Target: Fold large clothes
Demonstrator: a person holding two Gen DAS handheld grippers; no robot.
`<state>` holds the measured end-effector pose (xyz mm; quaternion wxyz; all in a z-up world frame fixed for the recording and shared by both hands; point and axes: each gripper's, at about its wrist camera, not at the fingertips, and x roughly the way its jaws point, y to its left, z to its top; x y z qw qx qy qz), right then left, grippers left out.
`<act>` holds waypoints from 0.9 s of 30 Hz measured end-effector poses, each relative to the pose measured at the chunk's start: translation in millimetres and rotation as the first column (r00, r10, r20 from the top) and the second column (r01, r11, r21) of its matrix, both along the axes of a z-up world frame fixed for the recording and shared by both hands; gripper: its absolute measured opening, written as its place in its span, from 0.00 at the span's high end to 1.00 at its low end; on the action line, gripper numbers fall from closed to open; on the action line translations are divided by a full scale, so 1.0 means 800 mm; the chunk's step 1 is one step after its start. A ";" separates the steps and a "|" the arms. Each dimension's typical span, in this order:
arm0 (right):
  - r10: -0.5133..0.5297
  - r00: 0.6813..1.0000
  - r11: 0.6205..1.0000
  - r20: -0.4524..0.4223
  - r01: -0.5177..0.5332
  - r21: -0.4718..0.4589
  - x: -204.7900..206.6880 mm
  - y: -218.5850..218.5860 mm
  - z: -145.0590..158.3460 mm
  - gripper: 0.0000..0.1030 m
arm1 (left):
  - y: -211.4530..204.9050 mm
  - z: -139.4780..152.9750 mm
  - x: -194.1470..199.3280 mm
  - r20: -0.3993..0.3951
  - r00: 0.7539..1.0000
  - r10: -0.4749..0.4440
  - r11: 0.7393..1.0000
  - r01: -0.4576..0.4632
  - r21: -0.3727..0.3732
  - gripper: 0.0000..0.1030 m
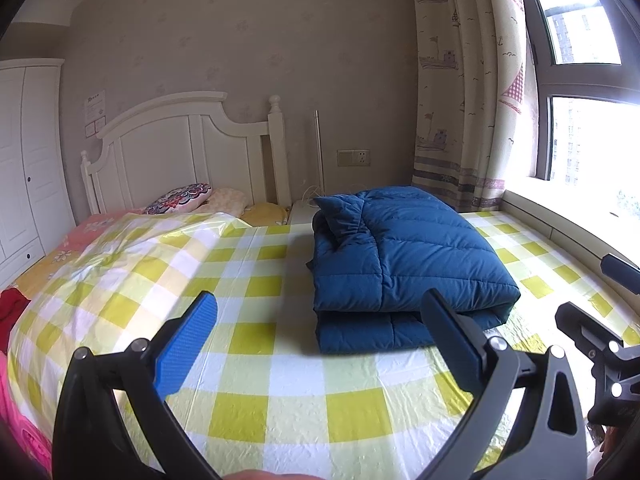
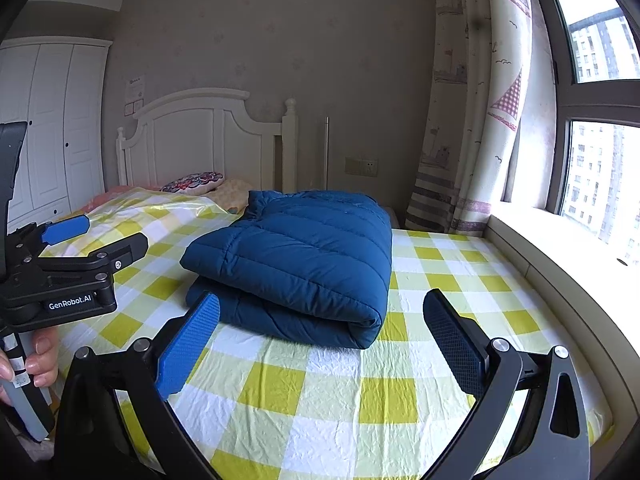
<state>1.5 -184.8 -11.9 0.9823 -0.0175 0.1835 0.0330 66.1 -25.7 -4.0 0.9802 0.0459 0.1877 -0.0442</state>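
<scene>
A dark blue quilted down jacket lies folded in a thick bundle on the yellow-and-white checked sheet; it also shows in the right wrist view. My left gripper is open and empty, held above the sheet just in front of the jacket. My right gripper is open and empty, just in front of the jacket's folded edge. The left gripper also shows at the left of the right wrist view, open, with a hand on its handle.
A white headboard and pillows are at the far end of the bed. A white wardrobe stands at the left. A curtain and window sill run along the right. A red cloth lies at the bed's left edge.
</scene>
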 end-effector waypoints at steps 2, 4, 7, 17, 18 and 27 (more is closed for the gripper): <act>0.001 1.000 1.000 0.000 -0.001 0.001 0.000 0.000 0.000 0.05 | 0.000 0.000 0.000 0.000 1.000 0.001 1.000 -0.001 0.002 0.02; 0.003 1.000 1.000 -0.004 -0.003 0.004 0.001 -0.001 0.000 0.05 | 0.000 0.000 0.000 0.000 1.000 0.001 1.000 -0.001 0.001 0.02; 0.006 1.000 1.000 -0.009 -0.006 0.005 0.001 -0.001 -0.001 0.05 | 0.000 0.000 0.000 0.001 1.000 0.001 1.000 -0.001 0.001 0.02; 0.011 1.000 1.000 -0.014 -0.011 0.008 0.003 0.000 -0.003 0.05 | 0.001 0.000 0.000 0.000 1.000 -0.001 1.000 0.001 0.001 0.02; 0.011 1.000 1.000 -0.014 -0.011 0.007 0.003 0.000 -0.003 0.05 | 0.001 0.000 0.000 0.001 1.000 0.000 1.000 0.000 0.001 0.02; 0.014 1.000 1.000 -0.015 -0.014 0.008 0.003 0.001 -0.004 0.05 | 0.000 0.000 -0.002 0.003 1.000 0.001 1.000 -0.001 0.002 0.02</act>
